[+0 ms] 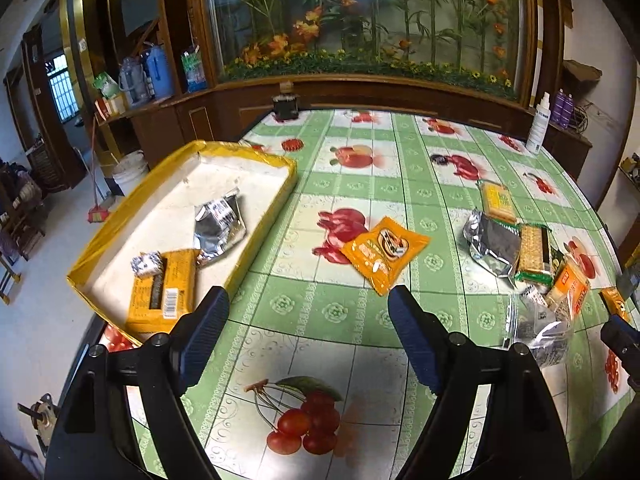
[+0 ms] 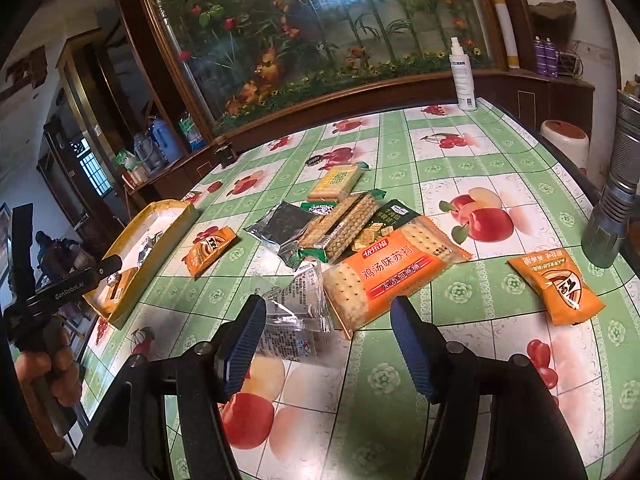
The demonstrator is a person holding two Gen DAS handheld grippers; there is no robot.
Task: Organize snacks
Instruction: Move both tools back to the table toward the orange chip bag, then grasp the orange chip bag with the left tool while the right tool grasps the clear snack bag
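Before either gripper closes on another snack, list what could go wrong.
1. The heap of overlapping packets is stacked loosely; the right gripper may pinch two at once or drag neighbours.
2. The clear crinkled wrapper lies partly under the orange soda-cracker pack, so lifting one could flip the other.
3. The small orange sachet lies flat on the glossy fruit-print tablecloth; the left gripper may slide it instead of gripping.

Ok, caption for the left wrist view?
Open left gripper over the table, between yellow-rimmed tray and orange snack packet.
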